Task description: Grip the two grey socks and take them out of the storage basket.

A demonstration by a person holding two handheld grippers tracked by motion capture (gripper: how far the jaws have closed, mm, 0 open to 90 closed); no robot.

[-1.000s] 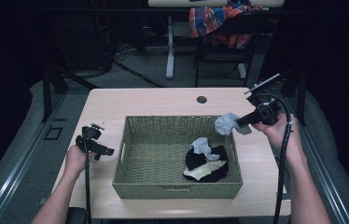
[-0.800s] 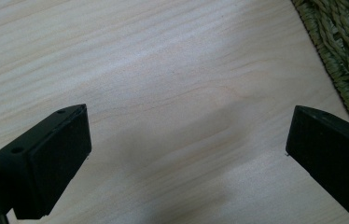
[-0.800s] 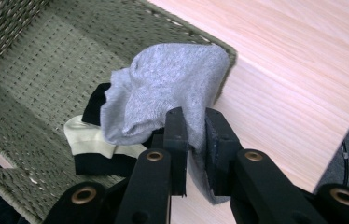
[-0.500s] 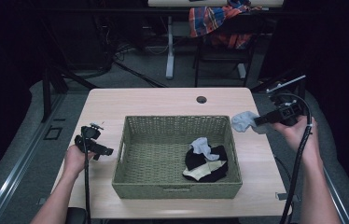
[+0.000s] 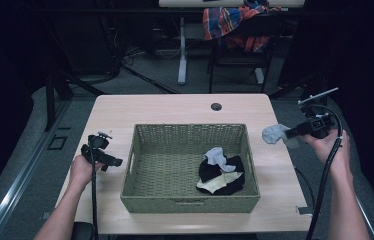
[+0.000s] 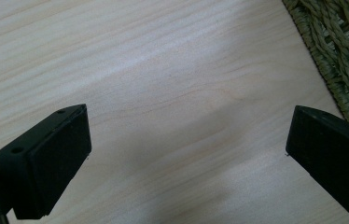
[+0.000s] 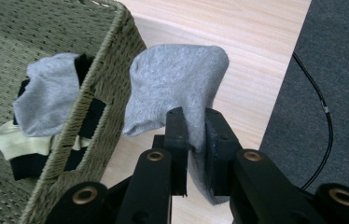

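Now grey sock (image 7: 177,79) in R claw (image 7: 195,140).

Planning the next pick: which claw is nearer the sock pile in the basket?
Right. The right claw hangs just outside the basket's right wall, holding a grey sock; the sock pile sits at that end. The left claw is beyond the far left wall.

Grey sock (image 7: 177,84); olive-green woven basket (image 5: 185,200); pale wood table (image 5: 155,107); black jaws; red-blue plaid cloth (image 5: 230,20).
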